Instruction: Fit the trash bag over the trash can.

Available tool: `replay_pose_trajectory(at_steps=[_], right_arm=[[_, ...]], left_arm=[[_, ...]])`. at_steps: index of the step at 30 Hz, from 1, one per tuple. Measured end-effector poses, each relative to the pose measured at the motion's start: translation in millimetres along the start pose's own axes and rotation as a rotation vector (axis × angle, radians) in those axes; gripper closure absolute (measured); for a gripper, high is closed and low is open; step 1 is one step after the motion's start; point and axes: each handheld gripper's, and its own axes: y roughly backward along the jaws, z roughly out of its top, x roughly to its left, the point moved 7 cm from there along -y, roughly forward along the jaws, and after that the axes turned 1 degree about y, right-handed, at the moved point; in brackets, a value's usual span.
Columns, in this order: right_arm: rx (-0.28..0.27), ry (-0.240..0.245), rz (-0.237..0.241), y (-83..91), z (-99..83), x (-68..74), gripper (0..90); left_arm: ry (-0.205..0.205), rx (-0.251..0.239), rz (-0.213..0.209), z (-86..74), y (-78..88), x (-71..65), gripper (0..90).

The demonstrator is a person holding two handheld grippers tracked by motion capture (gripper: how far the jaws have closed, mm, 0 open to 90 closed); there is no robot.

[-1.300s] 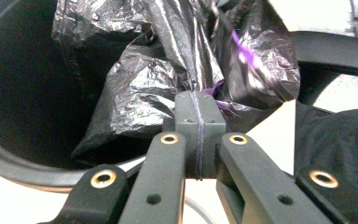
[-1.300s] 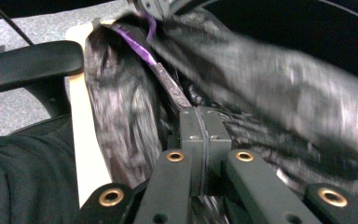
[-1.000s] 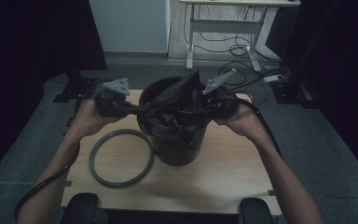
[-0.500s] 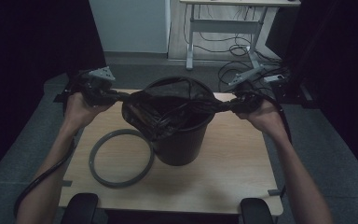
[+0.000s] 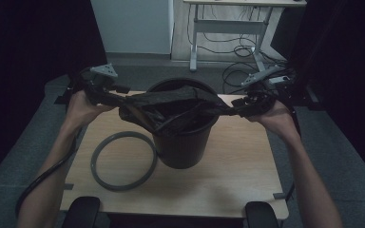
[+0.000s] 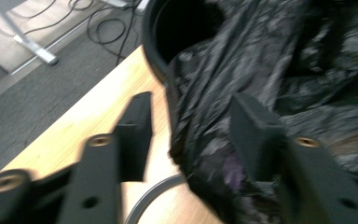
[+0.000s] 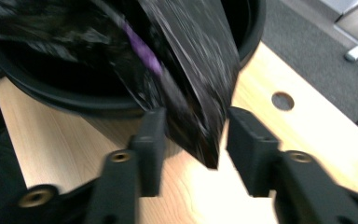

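The room is dim, its left and right sides dark. The light wooden bench (image 5: 237,175) stands on grey carpet (image 5: 332,156). Behind it a pale wall panel (image 5: 133,26) rises at the back, beside a white-framed desk (image 5: 228,35) on light flooring. Black cables (image 5: 235,71) lie tangled on the floor beneath that desk. A round hole (image 7: 282,101) pierces the bench top.

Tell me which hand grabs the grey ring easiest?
Probably left: the grey plastic ring lies near the left tool; the right tool sits across the black bucket. Both tools' jaws just opened, black bag between them.
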Motion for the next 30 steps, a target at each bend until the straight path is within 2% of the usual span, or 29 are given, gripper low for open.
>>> replay_pose_trajectory(at_steps=[4,9,11,12,13,14,16,17,20,25,27,29,30], right_arm=[[-0.028,0.043,0.024,1.4,16.6,9.9,42.3],[-0.029,0.105,0.053,-10.7,37.0,27.3,43.0],[-0.017,0.131,0.054,-17.9,42.9,33.8,51.7],[-0.009,0.141,0.055,-21.3,44.7,36.7,59.3],[0.003,0.152,0.066,-24.6,45.3,39.9,68.3],[0.013,0.167,0.071,-27.1,45.0,42.8,75.0],[0.036,0.179,0.081,-29.2,41.4,46.6,83.0],[0.045,0.179,0.088,-28.9,38.3,47.7,85.3],[0.078,0.177,0.097,-23.8,22.8,46.9,88.0],[0.106,0.124,0.068,-9.0,-7.4,31.5,88.7],[0.126,0.108,0.048,-7.2,-20.1,24.6,88.8],[0.145,0.093,0.041,-8.1,-31.2,19.4,88.6],[0.142,0.085,0.049,-7.9,-34.2,18.0,87.4]], left_arm=[[-0.027,0.003,-0.025,7.3,1.8,-8.0,35.8],[-0.054,0.041,-0.049,10.9,-11.0,-16.7,31.2],[-0.062,0.09,-0.022,9.7,-21.0,-16.3,31.5],[-0.07,0.115,0.002,8.7,-26.0,-15.3,33.7],[-0.072,0.134,0.023,7.8,-30.0,-14.1,39.8],[-0.07,0.142,0.05,7.7,-32.8,-12.0,49.6],[-0.063,0.141,0.107,7.6,-35.0,-6.5,68.0],[-0.054,0.134,0.118,7.1,-35.3,-3.8,75.4],[-0.011,0.116,0.15,2.8,-33.4,6.1,85.4],[0.057,0.102,0.179,-8.9,-26.5,19.2,88.0],[0.072,0.1,0.175,-14.0,-24.5,21.4,88.0],[0.081,0.085,0.153,-16.8,-23.0,21.6,84.1],[0.08,0.071,0.144,-16.9,-22.1,21.2,77.6]])
